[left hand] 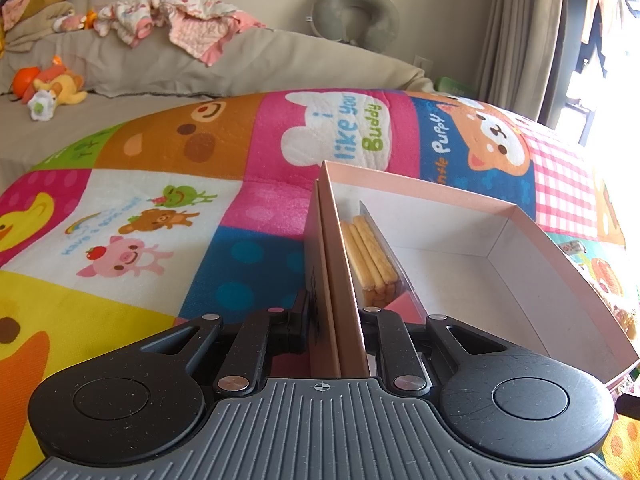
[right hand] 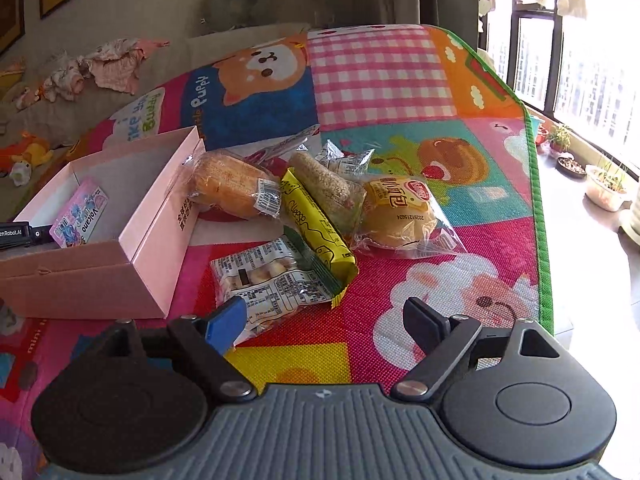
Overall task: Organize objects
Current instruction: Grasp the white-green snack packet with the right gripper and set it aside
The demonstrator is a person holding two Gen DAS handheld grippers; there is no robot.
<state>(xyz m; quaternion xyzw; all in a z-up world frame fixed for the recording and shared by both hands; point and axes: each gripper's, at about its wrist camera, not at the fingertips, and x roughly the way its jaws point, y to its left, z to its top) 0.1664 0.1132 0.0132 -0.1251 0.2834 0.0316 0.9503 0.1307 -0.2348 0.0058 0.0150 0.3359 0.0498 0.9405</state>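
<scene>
My left gripper [left hand: 336, 314] is shut on the left wall of an open pink box [left hand: 516, 220] lying on a colourful play mat. A clear packet of biscuit sticks [left hand: 372, 256] leans against that wall inside the box. In the right wrist view the pink box [right hand: 152, 236] sits at the left and holds a pink "Volcano" packet [right hand: 80, 214]. My right gripper [right hand: 324, 320] is open above the mat with nothing between its pads. Its blue left finger [right hand: 226, 322] is at the corner of a white snack packet [right hand: 272, 280]. A yellow bar [right hand: 316, 224] lies just beyond.
More snacks lie to the right of the box: a wrapped bread loaf [right hand: 236, 190], a sesame roll [right hand: 324, 184], a bun packet [right hand: 400, 216] and a small clear packet [right hand: 348, 162]. The mat's green edge [right hand: 542, 220] runs along the right. A sofa with clothes and toys [left hand: 180, 24] stands behind.
</scene>
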